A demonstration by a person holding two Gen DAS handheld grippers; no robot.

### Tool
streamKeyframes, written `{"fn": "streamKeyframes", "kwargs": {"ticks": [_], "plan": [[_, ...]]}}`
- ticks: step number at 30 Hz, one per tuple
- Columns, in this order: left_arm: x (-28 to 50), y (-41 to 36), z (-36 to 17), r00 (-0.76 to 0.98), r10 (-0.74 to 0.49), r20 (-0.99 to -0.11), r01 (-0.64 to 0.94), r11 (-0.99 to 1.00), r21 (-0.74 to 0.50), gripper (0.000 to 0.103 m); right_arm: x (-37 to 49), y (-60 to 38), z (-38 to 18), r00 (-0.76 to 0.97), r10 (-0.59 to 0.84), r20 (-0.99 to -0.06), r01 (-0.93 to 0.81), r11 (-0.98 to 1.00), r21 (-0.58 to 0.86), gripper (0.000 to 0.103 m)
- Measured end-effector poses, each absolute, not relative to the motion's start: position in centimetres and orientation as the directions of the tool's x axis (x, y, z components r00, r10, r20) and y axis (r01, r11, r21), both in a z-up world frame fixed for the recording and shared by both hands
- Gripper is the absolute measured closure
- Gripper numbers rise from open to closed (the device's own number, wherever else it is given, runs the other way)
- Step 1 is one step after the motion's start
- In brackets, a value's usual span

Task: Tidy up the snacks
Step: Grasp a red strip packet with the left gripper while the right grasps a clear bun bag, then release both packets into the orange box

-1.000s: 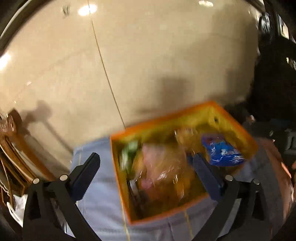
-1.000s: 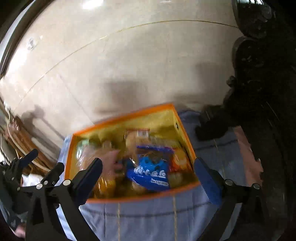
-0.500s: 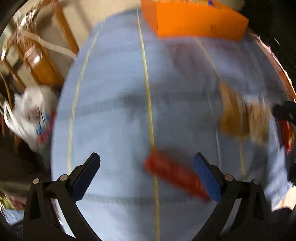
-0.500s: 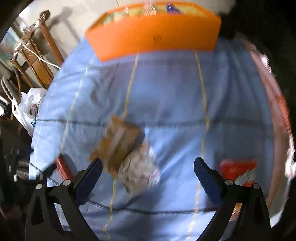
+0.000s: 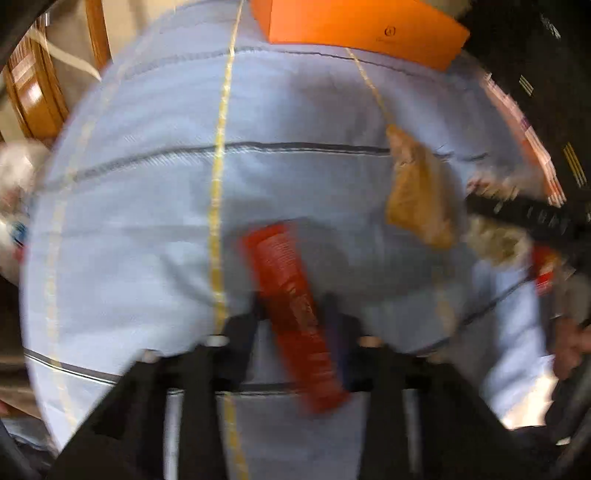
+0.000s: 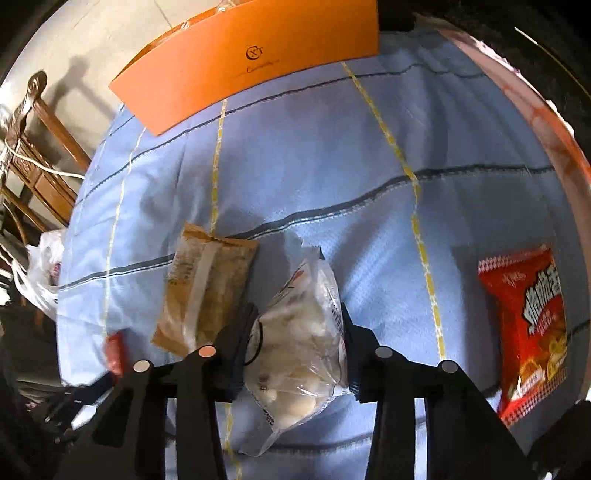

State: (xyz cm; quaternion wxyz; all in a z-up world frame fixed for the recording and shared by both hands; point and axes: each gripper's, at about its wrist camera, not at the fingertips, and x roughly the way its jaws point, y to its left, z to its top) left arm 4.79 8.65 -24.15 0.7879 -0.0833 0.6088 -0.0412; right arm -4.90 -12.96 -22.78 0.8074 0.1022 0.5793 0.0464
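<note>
My left gripper (image 5: 293,310) is shut on a long red snack pack (image 5: 291,306) low over the blue tablecloth (image 5: 147,184); the view is blurred. My right gripper (image 6: 295,325) is shut on a clear bag of white snacks (image 6: 303,332). A brown snack pack (image 6: 207,288) lies just left of it and also shows in the left wrist view (image 5: 417,188). A red chip bag (image 6: 528,325) lies at the right. The orange box (image 6: 251,62) stands at the table's far edge and also shows in the left wrist view (image 5: 362,29).
A wooden chair (image 6: 33,155) stands beyond the table's left side, with a white plastic bag (image 6: 44,273) below it. The table's reddish rim (image 6: 554,125) curves along the right. Pale floor tiles lie behind the box.
Both grippers swung down from over the orange box to the table. The left closed on the red pack and the right closed on the clear bag.
</note>
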Motion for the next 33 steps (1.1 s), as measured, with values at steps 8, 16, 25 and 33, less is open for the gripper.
{"fn": "streamKeyframes", "kwargs": {"ticks": [8,16,25,33], "plan": [[4.2,7.0,-24.3,0.207,-0.219,-0.953,0.093,0.975,-0.204,0.08,-6.1,-15.9,-18.2,0.382,0.217,-0.898,0.061,0.964,0.258,0.062],[7.0,6.5,-16.0,0.322,-0.301,-0.897,0.213,0.947,-0.241,0.08,-3.8,-17.8,-11.4,0.537,0.235,-0.81,0.03,0.954,0.297,0.062],[21.5,5.1,-6.0,0.603,-0.21,-0.77,0.168,0.977,-0.134,0.08,5.8,-18.7,-3.5,0.753,0.231,-0.616,-0.033,0.948,0.315,0.061],[33.7,3.3,-4.5,0.62,-0.133,-0.773,0.149,0.988,-0.051,0.08,17.4,-18.2,-3.2,0.693,0.277,-0.666,-0.113,0.954,0.279,0.061]]}}
